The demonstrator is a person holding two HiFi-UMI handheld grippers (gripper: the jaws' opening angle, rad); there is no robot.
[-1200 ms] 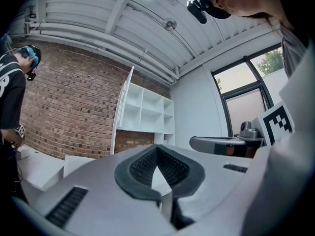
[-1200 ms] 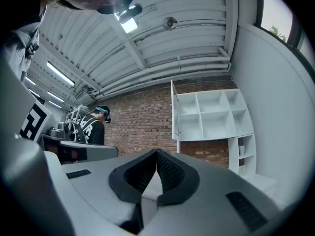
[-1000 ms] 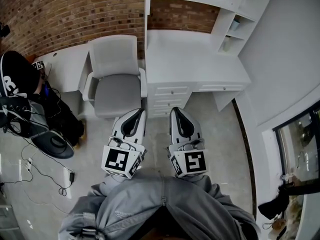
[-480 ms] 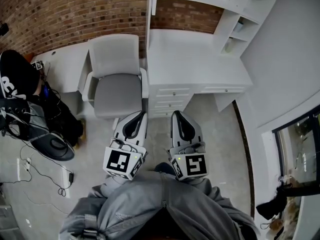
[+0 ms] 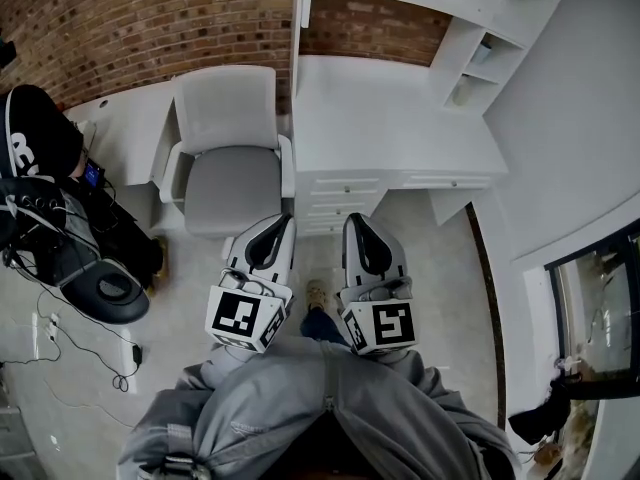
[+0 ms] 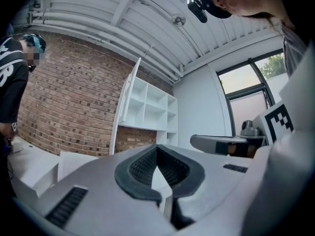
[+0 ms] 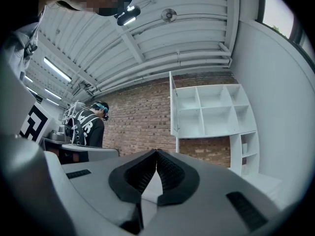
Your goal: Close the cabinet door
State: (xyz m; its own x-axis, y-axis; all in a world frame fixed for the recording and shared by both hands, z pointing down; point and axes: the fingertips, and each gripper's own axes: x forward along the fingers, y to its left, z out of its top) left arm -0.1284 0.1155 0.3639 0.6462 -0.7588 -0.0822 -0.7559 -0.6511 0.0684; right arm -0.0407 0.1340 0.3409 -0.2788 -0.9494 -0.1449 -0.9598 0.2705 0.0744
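The white cabinet (image 7: pixel 211 109) hangs on the brick wall above a desk, its shelves bare to view. Its door (image 7: pixel 173 109) stands swung out on the left side; in the head view the door (image 5: pixel 297 8) shows edge-on at the top. The left gripper view shows the same cabinet (image 6: pixel 147 107) and its open door (image 6: pixel 125 104) far ahead. My left gripper (image 5: pixel 283 220) and right gripper (image 5: pixel 352 220) are held side by side in front of me, well short of the desk. Both are shut with nothing between the jaws, as the left gripper (image 6: pixel 157 147) and right gripper (image 7: pixel 156 151) show in their own views.
A white desk (image 5: pixel 390 118) with drawers (image 5: pixel 340 193) stands under the cabinet. A grey office chair (image 5: pixel 230 158) is just left of it. A person in black (image 5: pixel 40 158) sits at the far left, with cables (image 5: pixel 60 338) on the floor. A window (image 5: pixel 600 308) is at the right.
Both grippers have travelled a little forward toward the desk, still side by side and shut. A shoe has come into view on the floor between them.
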